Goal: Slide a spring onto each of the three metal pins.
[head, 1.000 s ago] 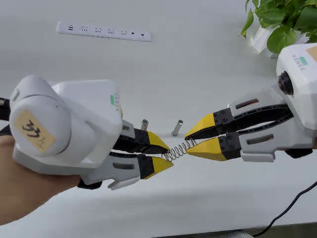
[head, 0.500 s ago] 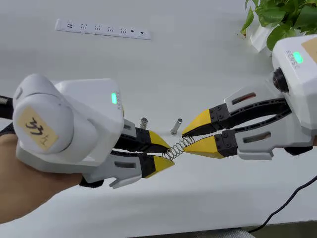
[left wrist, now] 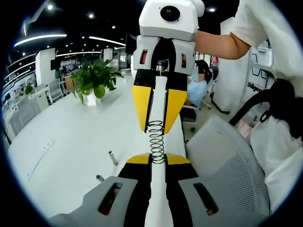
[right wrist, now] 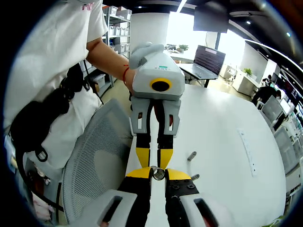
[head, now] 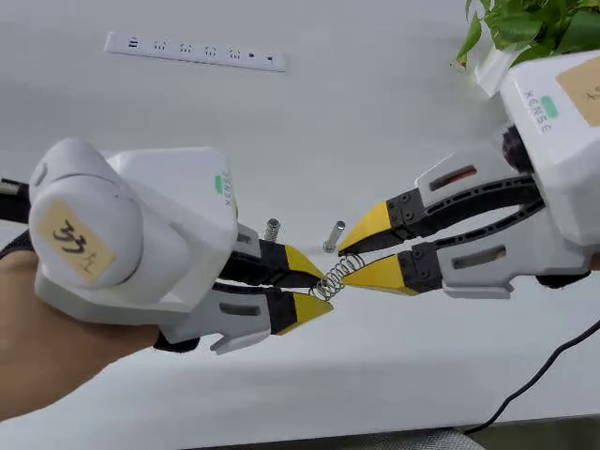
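The left tongs [head: 324, 291] pinch one end of the spring [head: 337, 274] and the right tongs [head: 345, 265] pinch the other. They have drawn closer together, squeezing the coil shorter. Just beyond the tips, two pins [head: 335, 236] sit on the desk [head: 375, 112], so this spring is probably not yet on one.

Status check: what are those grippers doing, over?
Left hand-held gripper, right hand-held gripper: both shut on one thin coiled metal spring. Bare silver metal pin on white table beyond.

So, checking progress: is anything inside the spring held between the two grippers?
Between the coils of the spring only background shows, no pin; its ends are covered by the left gripper and right gripper tips.
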The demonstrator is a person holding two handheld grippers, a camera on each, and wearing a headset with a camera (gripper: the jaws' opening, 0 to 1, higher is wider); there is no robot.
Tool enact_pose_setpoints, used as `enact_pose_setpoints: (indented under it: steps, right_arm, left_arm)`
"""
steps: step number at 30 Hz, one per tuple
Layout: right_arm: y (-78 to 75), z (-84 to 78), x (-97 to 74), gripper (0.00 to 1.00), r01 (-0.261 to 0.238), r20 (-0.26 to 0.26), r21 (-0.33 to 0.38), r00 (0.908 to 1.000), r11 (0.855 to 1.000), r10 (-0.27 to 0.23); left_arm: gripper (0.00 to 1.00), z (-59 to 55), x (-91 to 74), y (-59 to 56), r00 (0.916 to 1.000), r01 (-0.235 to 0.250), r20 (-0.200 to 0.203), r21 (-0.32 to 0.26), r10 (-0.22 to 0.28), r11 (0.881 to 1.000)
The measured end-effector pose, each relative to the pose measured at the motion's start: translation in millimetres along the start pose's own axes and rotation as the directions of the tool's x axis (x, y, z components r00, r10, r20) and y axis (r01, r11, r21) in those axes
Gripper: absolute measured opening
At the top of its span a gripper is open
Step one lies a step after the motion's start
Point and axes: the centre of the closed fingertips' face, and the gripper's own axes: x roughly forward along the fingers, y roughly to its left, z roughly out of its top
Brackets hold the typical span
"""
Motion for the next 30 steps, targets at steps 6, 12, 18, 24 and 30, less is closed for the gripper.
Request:
enact_pose_setpoints:
  steps: [6, 12, 18, 24, 30]
  right_arm:
    - [-0.6, 0.3, 0.5, 0.06, -0.007, -0.010, -0.006, 0.9999, 1.000, 0.006]
    - [-2.4, 2.2, -0.4, 0.07, -0.008, -0.002, 0.002, 1.0000, 1.000, 0.008]
    - [-5.6, 5.7, -3.2, 0.11, -0.018, 0.007, 0.026, 0.9998, 0.999, 0.018]
    - [-3.1, 6.6, -4.9, 0.12, -0.070, -0.017, 0.031, 0.9974, 0.997, 0.071]
    - [-1.1, 3.6, -3.3, 0.14, -0.125, -0.079, 0.017, 0.9889, 0.992, 0.126]
  left_arm:
    - [0.06, 0.0, -0.3, -0.1, 0.9997, -0.003, 0.023, -0.009, 0.003, 1.000]
    - [0.06, 1.7, -2.5, 0.3, 0.9984, -0.005, 0.056, -0.021, 0.006, 1.000]
    - [0.06, 4.8, -3.2, -0.7, 0.9973, -0.001, 0.073, -0.020, 0.003, 1.000]
    - [0.06, 8.3, -3.5, -0.1, 0.9970, -0.005, 0.077, -0.010, 0.006, 1.000]
    - [0.06, 10.5, -3.6, 0.2, 0.9963, -0.011, 0.085, -0.010, 0.012, 1.000]
